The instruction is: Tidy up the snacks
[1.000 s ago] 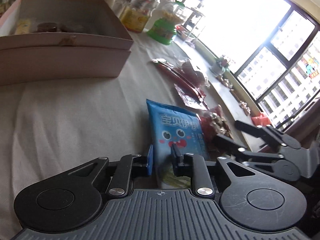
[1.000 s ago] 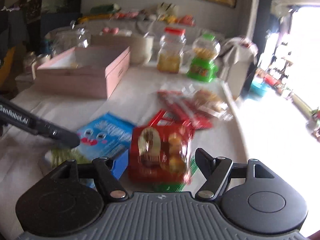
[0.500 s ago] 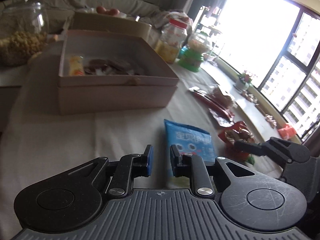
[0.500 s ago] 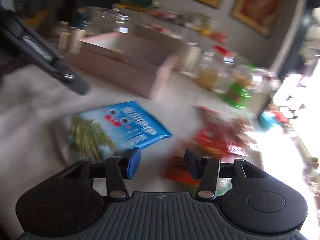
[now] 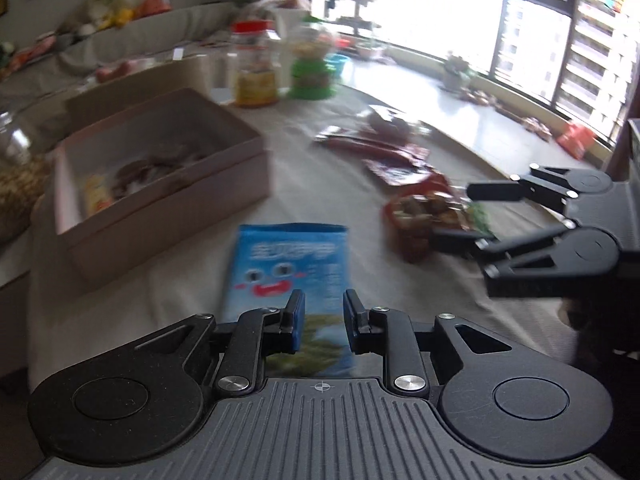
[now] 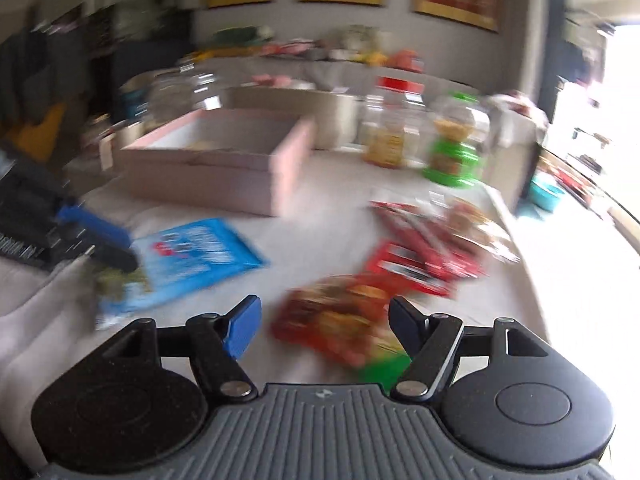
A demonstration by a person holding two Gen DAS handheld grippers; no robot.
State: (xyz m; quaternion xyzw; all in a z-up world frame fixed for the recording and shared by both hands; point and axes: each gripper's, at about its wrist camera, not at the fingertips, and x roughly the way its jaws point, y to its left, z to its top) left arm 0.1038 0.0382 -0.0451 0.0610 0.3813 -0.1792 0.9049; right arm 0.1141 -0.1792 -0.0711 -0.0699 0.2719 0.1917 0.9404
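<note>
The left gripper [image 5: 320,316] is seen with its jaws narrow but opening, nothing pressed between them, above the near end of the flat blue foil snack bag [image 5: 290,268] lying on the cloth-covered counter [image 5: 340,184]. The right gripper [image 6: 324,322] is opening wide around the red plastic snack packet [image 6: 340,320], not yet clamped. A slip of either glossy pack short of the pink cardboard box [image 5: 160,184] can be feared if only an edge is pinched.

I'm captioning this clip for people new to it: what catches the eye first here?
The blue snack bag with a cartoon face, lying on the cloth right ahead of the left gripper, whose jaws are opening. To its right a red snack pack sits before the opening right gripper; the pink box stands open at left.
</note>
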